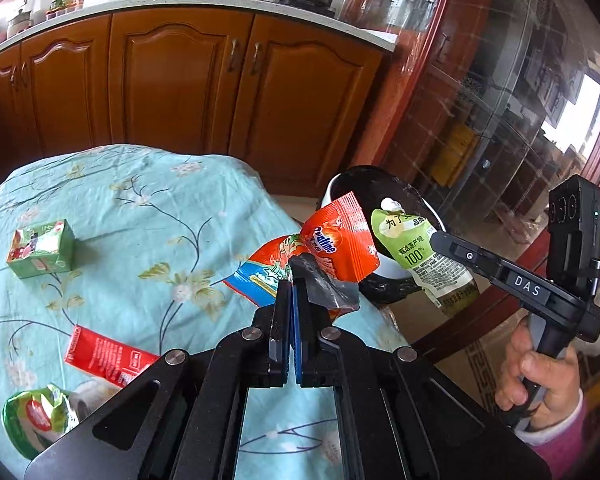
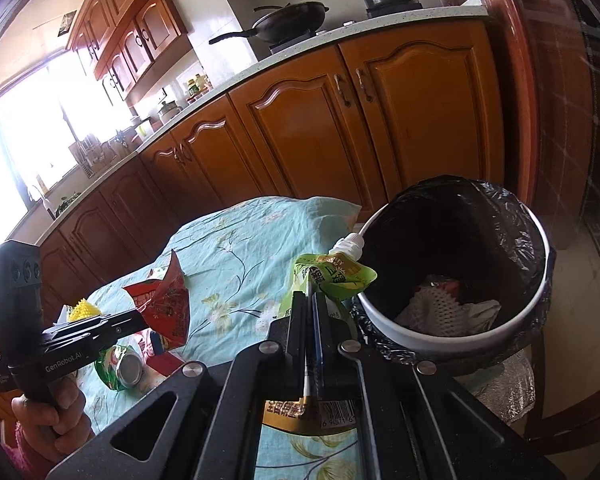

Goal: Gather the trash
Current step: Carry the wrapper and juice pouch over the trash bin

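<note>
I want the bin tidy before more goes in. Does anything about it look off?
Mostly fine. The bin has its black liner folded loosely over the rim, crinkled but in place, and some trash already lies inside. The only odd thing is the green pouch in the right tongs, whose white cap touches the rim.

Worktop cloth [image 1: 148, 208] pale turquoise with a cream-and-olive flower-branch print; orange-red wrapper [image 1: 340, 240] with blue edge; lime-green pouch [image 1: 424, 256] with white cap; green carton [image 1: 40, 248]; red carton [image 1: 108, 354]; white bin [image 2: 460, 332] lined in black; cabinets [image 1: 172, 80] orange-brown wood.
</note>
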{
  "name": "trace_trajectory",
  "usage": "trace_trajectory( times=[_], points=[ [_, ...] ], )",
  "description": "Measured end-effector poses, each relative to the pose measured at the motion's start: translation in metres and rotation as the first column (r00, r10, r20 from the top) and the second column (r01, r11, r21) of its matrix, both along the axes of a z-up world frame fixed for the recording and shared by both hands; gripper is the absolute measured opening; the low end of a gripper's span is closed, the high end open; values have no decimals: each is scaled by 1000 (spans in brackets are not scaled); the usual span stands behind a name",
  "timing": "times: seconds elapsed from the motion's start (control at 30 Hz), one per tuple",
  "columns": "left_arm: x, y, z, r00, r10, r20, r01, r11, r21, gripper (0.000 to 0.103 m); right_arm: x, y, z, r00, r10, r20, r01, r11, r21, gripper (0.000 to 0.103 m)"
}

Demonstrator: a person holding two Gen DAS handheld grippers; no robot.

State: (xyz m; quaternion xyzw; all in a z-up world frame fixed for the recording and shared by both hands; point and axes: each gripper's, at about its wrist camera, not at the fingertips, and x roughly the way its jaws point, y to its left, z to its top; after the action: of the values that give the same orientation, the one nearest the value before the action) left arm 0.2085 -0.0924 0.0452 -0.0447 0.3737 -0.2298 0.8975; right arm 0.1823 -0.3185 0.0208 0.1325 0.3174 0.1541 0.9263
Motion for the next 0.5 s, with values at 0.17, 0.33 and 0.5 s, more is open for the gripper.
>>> trace_trajectory(
  times=[0.17, 0.33, 0.5],
  points=[
    [1, -20, 3, 1000, -29, 3, 29, 999, 13, 0, -6, -17, 3, 1000, -26, 10, 26, 1000, 5, 3],
    [6, -38, 6, 999, -54, 9, 54, 998, 29, 0, -7, -32, 3, 999, -50, 17, 50, 999, 17, 3],
    [11, -57, 9, 997, -78, 11, 77, 996, 45, 0, -6, -45, 3, 998, -67, 19, 66, 997, 26, 3]
  ],
)
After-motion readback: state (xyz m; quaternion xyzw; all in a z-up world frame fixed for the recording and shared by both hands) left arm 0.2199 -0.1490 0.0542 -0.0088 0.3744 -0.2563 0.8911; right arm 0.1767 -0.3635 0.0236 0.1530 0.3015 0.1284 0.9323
